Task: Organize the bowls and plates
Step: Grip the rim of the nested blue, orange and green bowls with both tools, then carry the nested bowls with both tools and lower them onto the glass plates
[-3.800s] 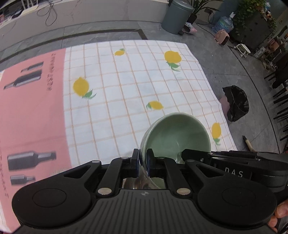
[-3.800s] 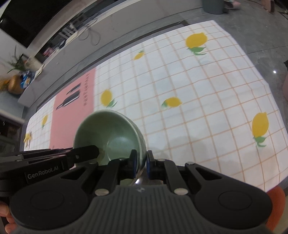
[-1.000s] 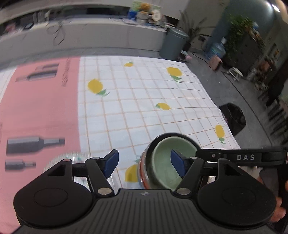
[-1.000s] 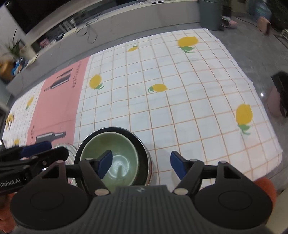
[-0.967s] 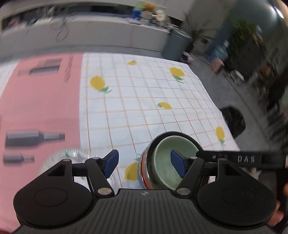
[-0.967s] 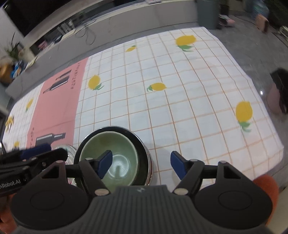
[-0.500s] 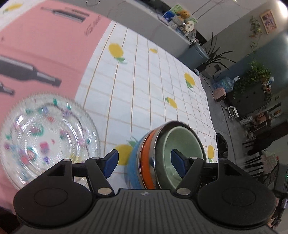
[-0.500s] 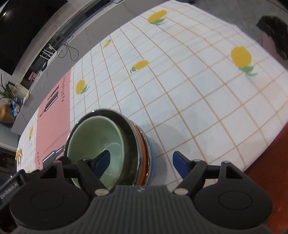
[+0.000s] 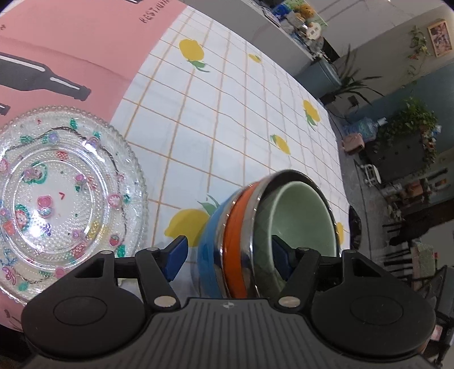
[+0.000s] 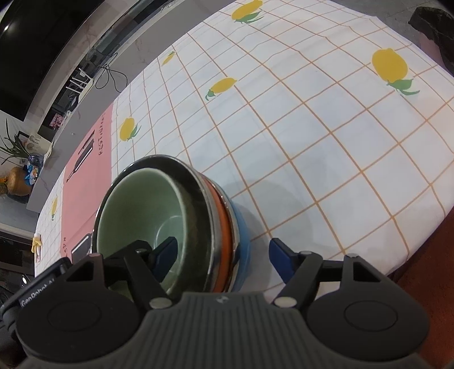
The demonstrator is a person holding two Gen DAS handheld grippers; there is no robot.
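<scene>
A nested stack of bowls stands on the tablecloth near its front edge: a pale green bowl inside a steel bowl, then an orange one and a blue one. My left gripper straddles the stack's left wall, one pad outside the blue bowl and one inside the green bowl. Its jaws are closing with a gap still showing. My right gripper straddles the right wall of the stack the same way, also closing and not touching. A patterned glass plate lies left of the stack.
The lemon-check tablecloth ends close behind the stack at the right and front. A pink strip with printed bottles runs on the left. On the floor to the right are a black bag, a grey bin and plants.
Both grippers let go of the green bowl, which now sits in the stack. They have sunk and rolled, so their open jaws now span the stack's walls. The glass plate has come into view.
</scene>
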